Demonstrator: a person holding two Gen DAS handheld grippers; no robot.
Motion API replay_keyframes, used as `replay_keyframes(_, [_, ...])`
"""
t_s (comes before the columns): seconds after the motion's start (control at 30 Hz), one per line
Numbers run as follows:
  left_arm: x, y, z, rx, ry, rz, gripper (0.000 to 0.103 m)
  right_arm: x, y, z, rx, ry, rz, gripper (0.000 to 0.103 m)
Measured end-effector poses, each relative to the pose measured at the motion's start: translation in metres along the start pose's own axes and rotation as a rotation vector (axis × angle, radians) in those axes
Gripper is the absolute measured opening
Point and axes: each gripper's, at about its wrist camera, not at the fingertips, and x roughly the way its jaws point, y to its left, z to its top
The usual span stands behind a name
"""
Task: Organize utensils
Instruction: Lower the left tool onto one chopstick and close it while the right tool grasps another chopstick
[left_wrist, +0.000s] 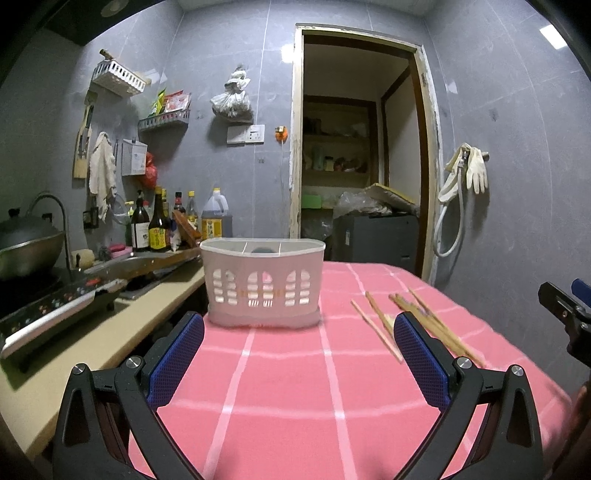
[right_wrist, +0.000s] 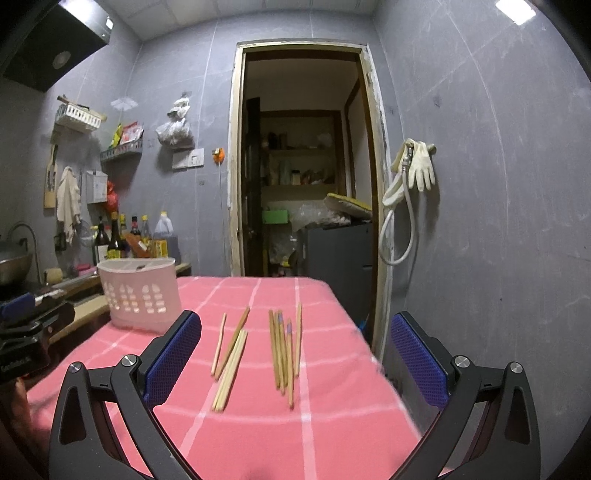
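Two loose groups of chopsticks lie flat on the pink checked worktop — none visibly sorted into the white slotted basket yet, so you should judge nearly the whole task as outstanding. Your right gripper hovers with jaws wide and empty; the chopsticks lie ahead, framed between them, not touching. Your left gripper is likewise spread wide, holding nothing — the basket stands straight ahead of it, the chopsticks just off its right side.
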Motion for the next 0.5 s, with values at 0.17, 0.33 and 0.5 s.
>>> replay_keyframes(0.17, [0.023, -0.006, 0.026, 0.023, -0.016, -0.001, 0.101, 0.025, -0.01, 0.03, -0.037, 0.002, 0.03, 0.103])
replay_keyframes(0.33, [0.056, -0.012, 0.048, 0.02, 0.005, -0.03, 0.101, 0.061, -0.018, 0.061, -0.061, 0.015, 0.039, 0.103])
replay_keyframes(0.5, [0.091, -0.024, 0.057, 0.035, 0.031, -0.052, 0.101, 0.1, -0.024, 0.075, -0.053, 0.032, 0.042, 0.103])
